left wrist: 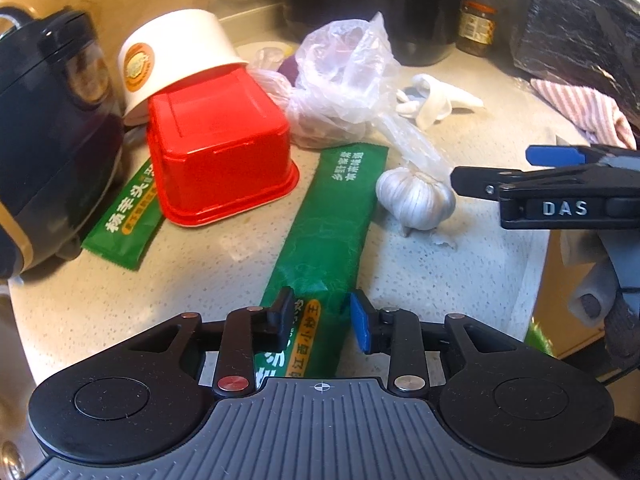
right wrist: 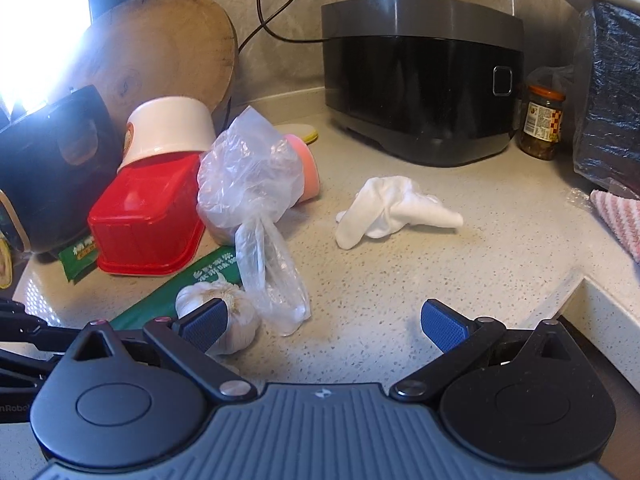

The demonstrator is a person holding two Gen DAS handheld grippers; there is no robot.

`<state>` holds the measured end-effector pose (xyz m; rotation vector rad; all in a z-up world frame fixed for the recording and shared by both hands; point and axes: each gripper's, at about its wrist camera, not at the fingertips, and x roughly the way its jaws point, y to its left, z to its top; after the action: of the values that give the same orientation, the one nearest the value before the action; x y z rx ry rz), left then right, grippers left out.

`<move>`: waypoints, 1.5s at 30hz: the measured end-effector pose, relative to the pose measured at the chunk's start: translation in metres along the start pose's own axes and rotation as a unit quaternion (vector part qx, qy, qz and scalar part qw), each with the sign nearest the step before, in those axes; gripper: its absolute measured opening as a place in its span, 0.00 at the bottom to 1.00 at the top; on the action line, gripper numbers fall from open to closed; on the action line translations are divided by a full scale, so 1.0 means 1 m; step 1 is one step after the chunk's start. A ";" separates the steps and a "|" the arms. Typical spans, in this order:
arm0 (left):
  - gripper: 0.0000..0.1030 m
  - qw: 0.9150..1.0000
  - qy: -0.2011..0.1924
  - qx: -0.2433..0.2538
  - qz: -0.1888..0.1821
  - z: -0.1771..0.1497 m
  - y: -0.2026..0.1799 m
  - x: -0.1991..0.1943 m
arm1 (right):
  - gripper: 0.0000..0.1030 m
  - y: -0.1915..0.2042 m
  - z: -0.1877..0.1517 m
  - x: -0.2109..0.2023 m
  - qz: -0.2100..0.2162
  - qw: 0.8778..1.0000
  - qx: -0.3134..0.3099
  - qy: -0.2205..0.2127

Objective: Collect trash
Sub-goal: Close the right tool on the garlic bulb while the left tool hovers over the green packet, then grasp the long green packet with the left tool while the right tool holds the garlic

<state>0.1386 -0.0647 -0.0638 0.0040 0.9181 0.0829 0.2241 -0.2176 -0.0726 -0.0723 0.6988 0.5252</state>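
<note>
My left gripper [left wrist: 322, 322] is closed around the near end of a long green snack wrapper [left wrist: 332, 232] lying on the speckled counter [left wrist: 480, 280]. A second green wrapper [left wrist: 124, 224] lies under an upturned red plastic tub [left wrist: 218, 148], with a white paper bowl [left wrist: 176, 60] leaning on it. A crumpled clear plastic bag [right wrist: 248, 184] and a crumpled white tissue [right wrist: 392, 208] lie further back. My right gripper [right wrist: 324, 324] is open and empty above the counter, its left pad beside a garlic bulb [right wrist: 228, 312].
A black rice cooker [right wrist: 420, 88] stands at the back, a jar [right wrist: 542, 124] and a black bag [right wrist: 612, 92] to its right. A dark kettle [left wrist: 44, 128] stands at the left. A striped cloth [right wrist: 620, 220] lies at the right edge. A wooden board [right wrist: 160, 48] leans on the wall.
</note>
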 end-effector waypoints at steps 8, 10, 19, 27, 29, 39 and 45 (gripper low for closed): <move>0.46 0.999 -0.010 0.044 0.009 -0.005 -0.011 0.003 | 1.00 0.002 0.002 0.004 -0.011 1.000 0.010 0.021; 0.49 0.999 -0.010 0.043 0.008 -0.004 -0.013 0.004 | 0.99 0.002 0.002 0.003 -0.007 1.000 0.010 0.022; 0.45 0.999 -0.040 0.014 0.021 0.006 -0.007 -0.005 | 0.99 -0.005 0.002 -0.005 -0.002 1.000 0.018 0.009; 0.49 0.997 -0.044 0.034 0.055 0.013 -0.005 0.015 | 0.99 0.004 0.001 -0.010 0.050 0.999 0.009 -0.004; 0.49 0.997 -0.053 0.021 0.058 0.013 0.002 0.018 | 0.94 0.012 0.000 -0.008 0.064 0.998 -0.004 -0.003; 0.37 0.997 -0.038 0.038 0.047 0.005 0.006 0.011 | 0.50 0.035 0.007 0.032 0.129 0.990 0.009 0.049; 0.21 0.997 -0.034 0.047 0.044 0.001 0.003 -0.009 | 0.50 0.044 0.002 0.028 0.121 0.991 -0.013 0.053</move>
<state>0.1333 -0.0620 -0.0558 0.1332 0.8530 0.1203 0.2220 -0.1662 -0.0841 -0.0402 0.8104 0.7675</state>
